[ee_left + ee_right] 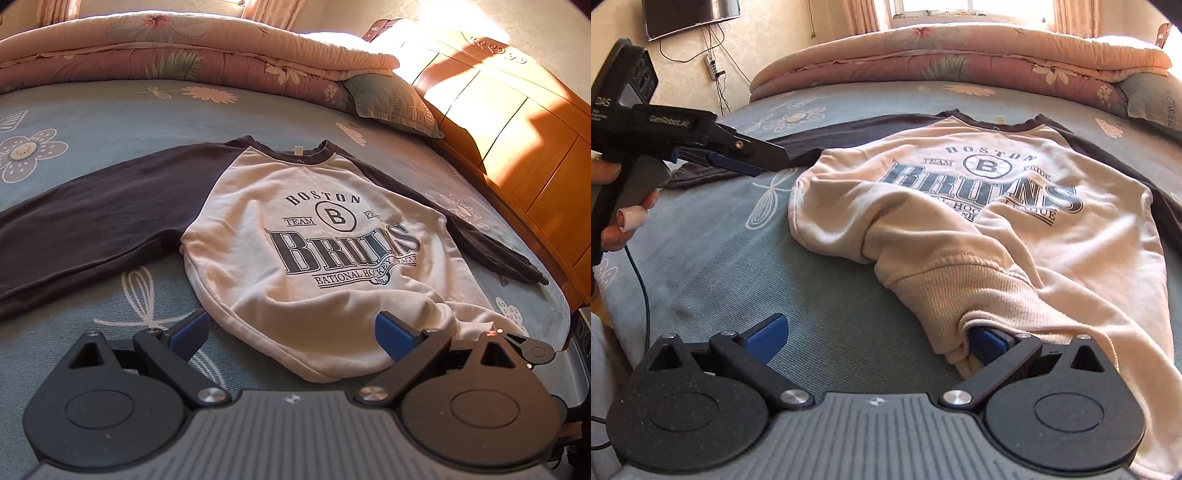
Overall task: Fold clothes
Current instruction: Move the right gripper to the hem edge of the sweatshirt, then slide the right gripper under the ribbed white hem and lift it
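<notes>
A cream sweatshirt [295, 206] with dark sleeves and a Boston Bruins print lies face up on the blue flowered bed sheet [110, 110]. One dark sleeve [92, 221] stretches out left, the other [491, 240] lies right. My left gripper [291, 332] is open, just over the near left part of the hem. In the right wrist view the sweatshirt [1071, 240] has its ribbed hem [960, 295] bunched up. My right gripper [879, 338] is open, and its right finger [990, 341] sits tucked into the hem fold. A hand holds the left gripper [764, 162] beside the dark sleeve.
A folded flowered quilt [184, 62] and a pillow [391, 99] lie along the far side of the bed. A wooden headboard [517, 140] runs down the right. On the wall hang a TV [687, 14] and cables [713, 70]. Bare sheet [738, 258] lies left of the sweatshirt.
</notes>
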